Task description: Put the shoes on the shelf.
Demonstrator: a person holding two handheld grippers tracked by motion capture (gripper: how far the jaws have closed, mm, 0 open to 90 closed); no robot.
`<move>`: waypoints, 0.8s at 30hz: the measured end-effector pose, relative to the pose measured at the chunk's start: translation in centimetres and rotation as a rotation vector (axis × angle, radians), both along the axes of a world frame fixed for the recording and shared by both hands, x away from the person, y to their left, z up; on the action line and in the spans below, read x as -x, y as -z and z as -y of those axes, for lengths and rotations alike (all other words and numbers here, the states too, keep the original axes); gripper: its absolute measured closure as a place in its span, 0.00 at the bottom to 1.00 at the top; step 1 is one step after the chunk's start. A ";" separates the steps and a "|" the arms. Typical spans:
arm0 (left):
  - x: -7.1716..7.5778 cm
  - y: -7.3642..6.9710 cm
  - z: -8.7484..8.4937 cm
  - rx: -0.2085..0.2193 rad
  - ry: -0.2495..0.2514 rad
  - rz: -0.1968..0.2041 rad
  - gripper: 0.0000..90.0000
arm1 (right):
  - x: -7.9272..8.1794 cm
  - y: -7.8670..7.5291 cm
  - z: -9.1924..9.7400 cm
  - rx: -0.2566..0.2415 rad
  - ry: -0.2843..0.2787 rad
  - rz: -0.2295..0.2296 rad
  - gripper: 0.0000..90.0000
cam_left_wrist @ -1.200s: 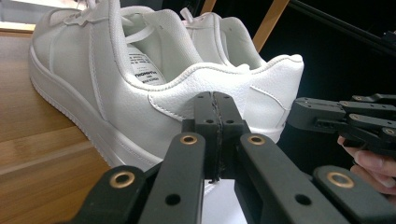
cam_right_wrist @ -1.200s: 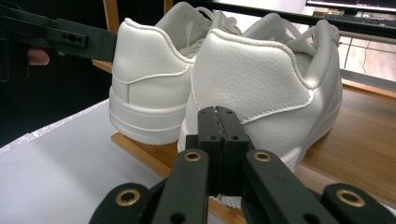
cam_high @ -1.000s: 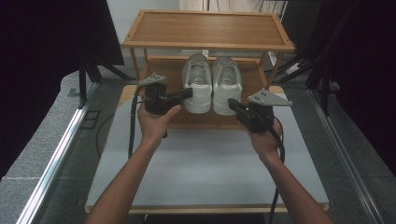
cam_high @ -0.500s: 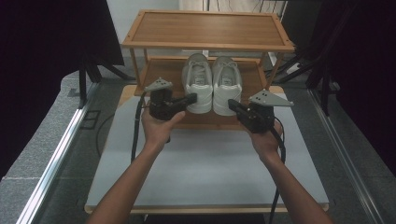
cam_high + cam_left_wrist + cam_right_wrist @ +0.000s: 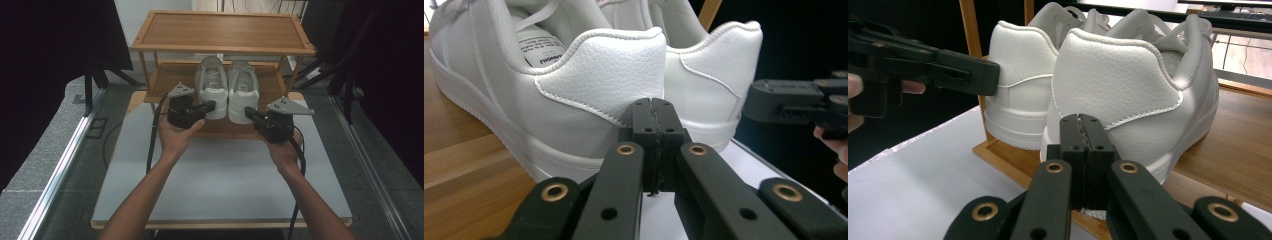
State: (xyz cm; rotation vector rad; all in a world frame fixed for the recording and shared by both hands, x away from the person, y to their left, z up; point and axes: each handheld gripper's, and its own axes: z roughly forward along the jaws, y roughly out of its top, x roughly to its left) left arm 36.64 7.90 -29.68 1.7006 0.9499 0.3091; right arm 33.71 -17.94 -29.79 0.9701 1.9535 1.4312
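Both claws are clamped shut, holding nothing: left claw (image 5: 212, 104) near the left sneaker's (image 5: 211, 85) heel, right claw (image 5: 248, 111) near the right sneaker's (image 5: 242, 90) heel.

The one piece of print sits on a white label (image 5: 545, 51) inside the left white sneaker (image 5: 549, 100), seen in the left gripper view at about 10 o'clock from the shoe's heel tab. It carries a bold dark word that stands upside down, with rows of small print above it; neither the word nor the small print can be made out with certainty. No other text, number, brand mark or sign can be read.
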 end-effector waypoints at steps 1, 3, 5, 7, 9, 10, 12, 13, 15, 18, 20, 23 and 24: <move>-0.1 0.0 0.0 0.004 0.001 -0.001 1.00 | 0.0 0.0 0.0 0.000 0.001 0.001 0.99; -0.2 0.0 0.2 0.002 -0.001 0.001 1.00 | 0.0 0.0 0.0 -0.001 0.002 0.002 0.99; -0.2 0.0 0.2 0.003 -0.001 0.003 1.00 | -0.1 -0.1 0.1 -0.001 0.001 0.003 0.99; -0.2 0.1 0.1 0.013 0.002 -0.002 1.00 | -0.1 -0.1 0.1 0.001 -0.002 0.003 1.00; -0.3 0.2 0.0 0.021 0.007 -0.007 1.00 | -0.2 -0.1 0.0 0.006 -0.001 0.002 1.00; -0.2 0.2 0.0 0.019 0.007 -0.006 1.00 | -0.3 -0.1 -0.1 0.020 0.005 0.005 1.00; -0.2 0.2 0.1 0.018 0.004 -0.003 1.00 | -0.8 -0.1 -0.1 0.022 0.015 0.002 1.00; -0.2 0.2 0.1 0.020 0.004 -0.004 1.00 | -1.1 -0.1 -0.1 0.009 0.017 -0.007 1.00; -0.2 0.2 0.1 0.024 0.005 -0.007 1.00 | -1.7 -0.1 -0.1 -0.006 0.024 -0.026 1.00; -0.2 0.3 0.0 0.027 0.006 -0.007 1.00 | -2.4 -0.1 -0.4 -0.002 0.041 -0.026 1.00; -0.2 0.3 0.0 0.026 0.007 -0.002 1.00 | -2.7 0.0 -0.6 -0.016 0.047 -0.033 1.00; -0.1 0.2 0.2 -0.014 0.002 0.032 1.00 | -2.6 0.1 -0.6 -0.014 0.051 -0.030 0.99; -0.1 0.1 0.3 -0.020 -0.001 0.036 1.00 | -2.6 0.1 -0.5 -0.014 0.048 -0.036 1.00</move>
